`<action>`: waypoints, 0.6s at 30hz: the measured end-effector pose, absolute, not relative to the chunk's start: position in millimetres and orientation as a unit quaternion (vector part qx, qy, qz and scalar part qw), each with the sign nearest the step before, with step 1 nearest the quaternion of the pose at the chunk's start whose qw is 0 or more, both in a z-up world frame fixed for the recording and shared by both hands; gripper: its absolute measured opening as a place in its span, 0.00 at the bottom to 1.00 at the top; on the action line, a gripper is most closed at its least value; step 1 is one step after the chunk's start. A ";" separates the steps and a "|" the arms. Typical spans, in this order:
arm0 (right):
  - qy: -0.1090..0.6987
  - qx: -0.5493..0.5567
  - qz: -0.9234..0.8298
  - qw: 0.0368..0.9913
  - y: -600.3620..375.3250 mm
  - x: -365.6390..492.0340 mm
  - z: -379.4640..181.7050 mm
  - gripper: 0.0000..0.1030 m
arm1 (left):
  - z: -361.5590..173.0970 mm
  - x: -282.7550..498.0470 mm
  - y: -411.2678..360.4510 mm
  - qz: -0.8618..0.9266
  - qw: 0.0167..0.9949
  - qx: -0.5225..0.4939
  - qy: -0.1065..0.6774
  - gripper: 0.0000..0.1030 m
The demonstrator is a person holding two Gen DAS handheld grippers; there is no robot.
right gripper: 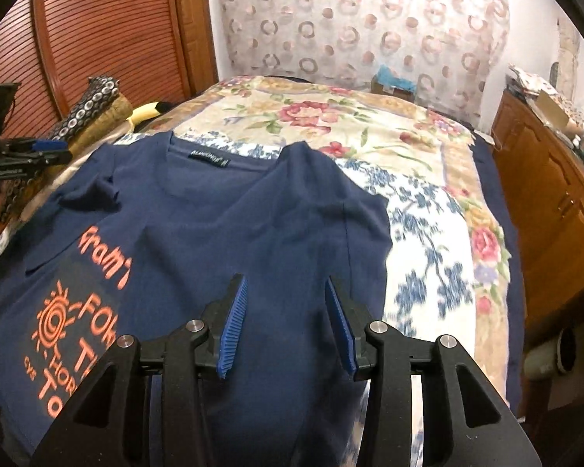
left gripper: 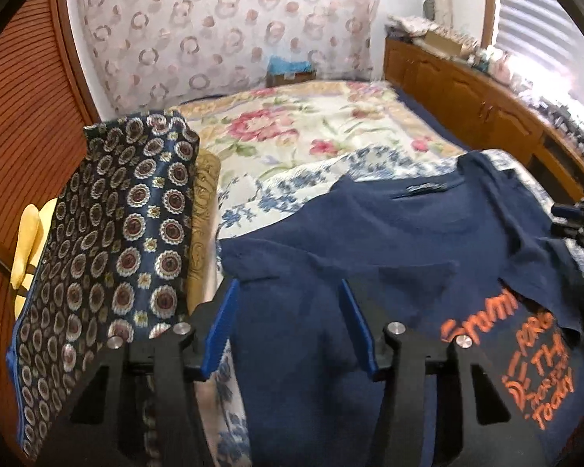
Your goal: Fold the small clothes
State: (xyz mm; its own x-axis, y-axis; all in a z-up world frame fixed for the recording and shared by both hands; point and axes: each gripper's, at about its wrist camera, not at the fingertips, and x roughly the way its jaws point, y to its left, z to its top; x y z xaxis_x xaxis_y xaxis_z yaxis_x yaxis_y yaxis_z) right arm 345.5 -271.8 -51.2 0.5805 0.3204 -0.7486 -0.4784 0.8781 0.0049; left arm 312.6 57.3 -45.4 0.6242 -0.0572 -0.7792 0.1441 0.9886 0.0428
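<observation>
A navy T-shirt [right gripper: 222, 229] with orange print lies on the bed, its sides folded inward over the middle, collar toward the far end. It also shows in the left wrist view [left gripper: 370, 241]. My left gripper [left gripper: 290, 292] is open and empty, hovering over the shirt's left edge. My right gripper [right gripper: 286, 288] is open and empty above the shirt's lower middle. The left gripper also appears at the left edge of the right wrist view [right gripper: 31, 155].
A floral bedspread [right gripper: 370, 124] covers the bed. A folded dark patterned cloth [left gripper: 116, 233] stands at the left beside a slatted wooden door [left gripper: 23, 89]. A wooden cabinet [right gripper: 545, 194] runs along the right. A patterned curtain [right gripper: 350, 19] hangs behind the bed.
</observation>
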 end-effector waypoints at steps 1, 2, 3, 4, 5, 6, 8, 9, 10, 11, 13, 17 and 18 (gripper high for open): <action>0.400 -0.099 0.228 0.882 -270.6 350.6 -52.2 0.40 | -49.6 317.6 57.0 -0.048 0.897 0.058 0.435 0.50; 0.401 -0.098 0.230 0.881 -269.7 354.6 -53.4 0.40 | -53.0 321.8 55.4 -0.041 0.895 0.066 0.439 0.47; 0.402 -0.098 0.232 0.880 -268.8 359.5 -54.1 0.40 | -56.7 325.7 55.1 -0.033 0.893 0.074 0.442 0.44; 0.403 -0.098 0.235 0.879 -267.9 365.1 -55.3 0.40 | -59.9 328.2 55.8 -0.029 0.891 0.077 0.446 0.43; 0.404 -0.098 0.237 0.878 -267.5 370.0 -56.4 0.40 | -63.4 332.4 56.9 -0.023 0.889 0.077 0.450 0.41; 0.405 -0.098 0.238 0.877 -267.5 374.6 -57.7 0.41 | -65.4 335.0 59.2 -0.019 0.888 0.076 0.453 0.40; 0.407 -0.097 0.239 0.876 -267.9 383.6 -59.7 0.41 | -69.8 340.3 62.1 -0.011 0.886 0.072 0.458 0.39; 0.408 -0.095 0.240 0.876 -268.9 386.5 -60.9 0.41 | -72.6 342.4 63.6 -0.007 0.885 0.071 0.461 0.39; 0.409 -0.093 0.241 0.875 -269.5 389.7 -61.9 0.41 | -75.7 343.5 65.2 -0.005 0.883 0.069 0.464 0.39; 0.410 -0.090 0.242 0.875 -270.6 392.9 -63.2 0.41 | -78.1 344.0 64.3 -0.003 0.883 0.069 0.465 0.39; 0.412 -0.085 0.245 0.874 -272.7 396.8 -64.2 0.41 | -82.7 345.8 61.2 0.001 0.880 0.074 0.469 0.39; 0.416 -0.082 0.251 0.870 -274.5 403.6 -69.6 0.41 | -90.4 349.3 53.6 0.004 0.878 0.088 0.471 0.39; 0.417 -0.082 0.252 0.870 -275.0 404.5 -70.7 0.41 | -90.3 350.2 54.5 0.003 0.877 0.082 0.473 0.39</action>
State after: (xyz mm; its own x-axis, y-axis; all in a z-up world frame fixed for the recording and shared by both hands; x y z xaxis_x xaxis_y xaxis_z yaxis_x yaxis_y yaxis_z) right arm 404.5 -275.0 -70.7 0.5260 0.3701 -0.7657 -0.5060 0.8599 0.0680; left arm 350.2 54.5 -90.3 0.5526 0.0836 -0.8293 0.0723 0.9864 0.1476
